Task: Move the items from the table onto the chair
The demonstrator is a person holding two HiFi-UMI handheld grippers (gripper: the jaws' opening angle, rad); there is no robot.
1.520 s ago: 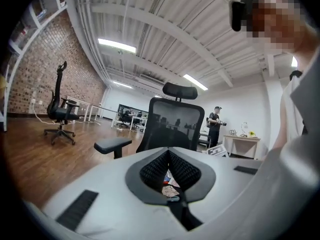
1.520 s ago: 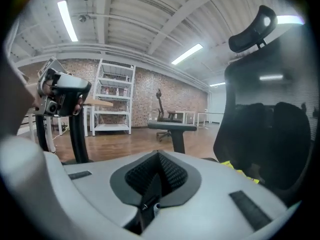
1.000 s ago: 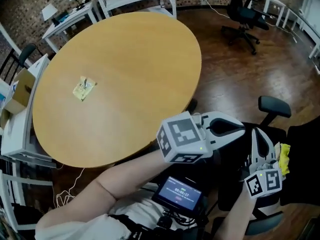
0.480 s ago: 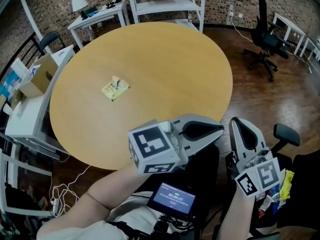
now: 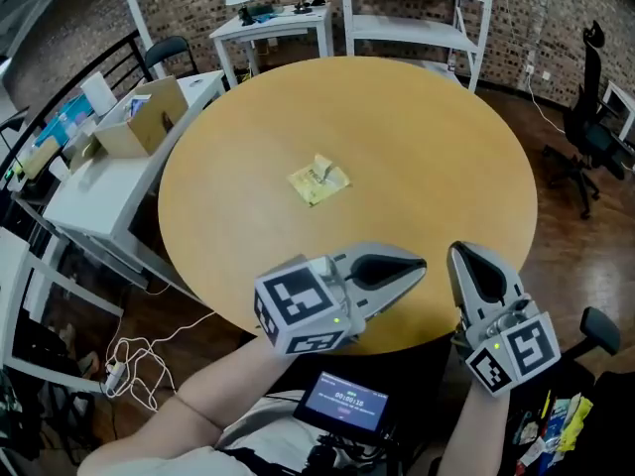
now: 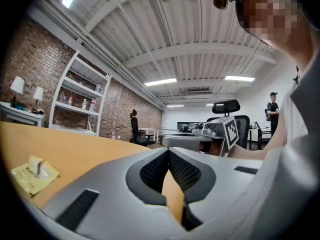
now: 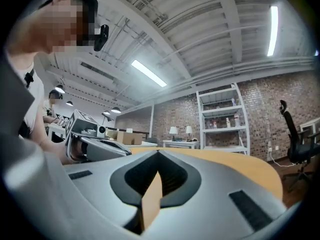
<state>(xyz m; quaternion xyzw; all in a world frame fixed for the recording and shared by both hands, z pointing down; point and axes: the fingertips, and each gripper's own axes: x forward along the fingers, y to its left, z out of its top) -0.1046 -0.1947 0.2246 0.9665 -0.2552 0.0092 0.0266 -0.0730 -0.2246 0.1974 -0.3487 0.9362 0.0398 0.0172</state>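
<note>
Both grippers are pointing over the table edge, and one item is waiting to be fetched.

The left gripper (image 5: 417, 264) and the right gripper (image 5: 461, 256) are hovering side by side above the near rim of the round table (image 5: 446, 147). Each one is keeping its jaws pressed together with nothing between them. A yellow packet (image 5: 317, 180) is lying alone near the middle of the table, well apart from both. Some small items (image 5: 559, 422) are already lying on the chair (image 5: 601, 331) at the person's right. I judge that the reaching step is beginning: one gripper is needing to open, go forward and down to the packet, and close on its flat edge.
</note>
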